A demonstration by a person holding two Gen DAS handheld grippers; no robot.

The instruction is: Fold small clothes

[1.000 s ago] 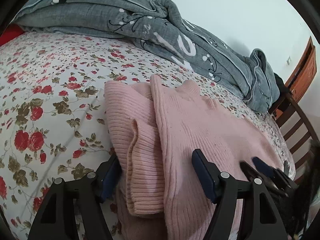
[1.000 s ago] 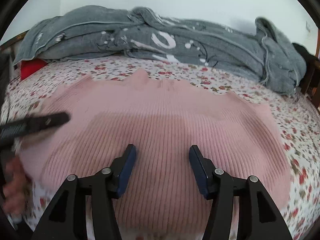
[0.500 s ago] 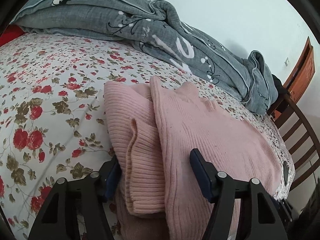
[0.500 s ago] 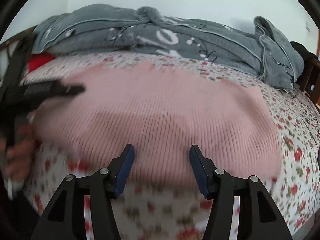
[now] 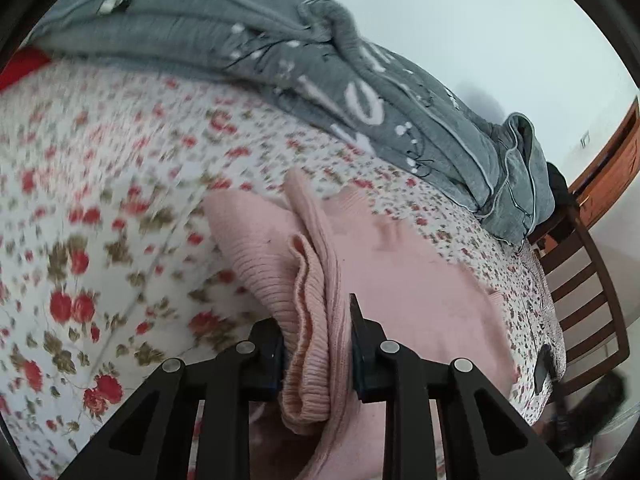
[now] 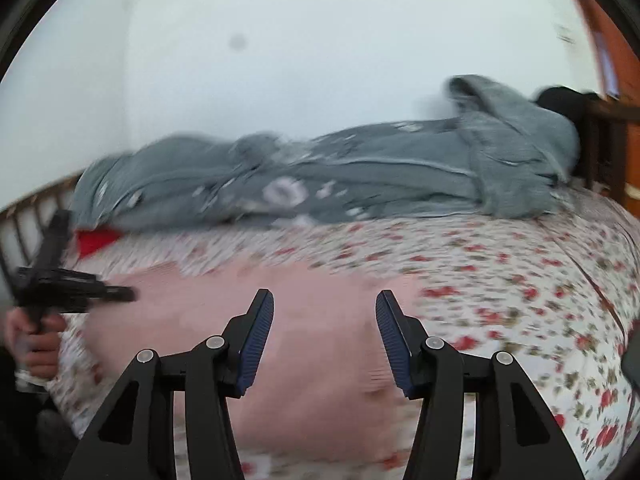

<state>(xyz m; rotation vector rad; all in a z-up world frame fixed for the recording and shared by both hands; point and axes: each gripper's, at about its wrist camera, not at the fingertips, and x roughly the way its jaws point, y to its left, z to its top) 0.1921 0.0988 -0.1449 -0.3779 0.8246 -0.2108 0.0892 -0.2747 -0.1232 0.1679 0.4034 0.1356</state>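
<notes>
A pink ribbed sweater (image 5: 420, 292) lies on the floral bedsheet (image 5: 100, 208), its left sleeve folded over the body. My left gripper (image 5: 316, 320) has its jaws closing on the bunched folded edge at the sweater's near left side. The pads press the fabric, which is raised a little. In the right wrist view the sweater (image 6: 320, 380) is spread out, blurred by motion. My right gripper (image 6: 325, 296) hovers over its near right part, open with nothing between its fingers. The left gripper (image 6: 80, 288) and a hand (image 6: 36, 344) show at the far left.
A crumpled grey quilt (image 5: 360, 92) runs along the wall side of the bed. A wooden chair (image 5: 580, 300) stands at the bed's right end, below a brown door. Something red (image 6: 96, 240) lies under the quilt's left end. A small dark object (image 5: 542, 368) rests near the bed's right edge.
The left jaws have closed from wide apart onto the folded sleeve edge and lifted it. The right gripper has swung right and tilted up, so more wall shows.
</notes>
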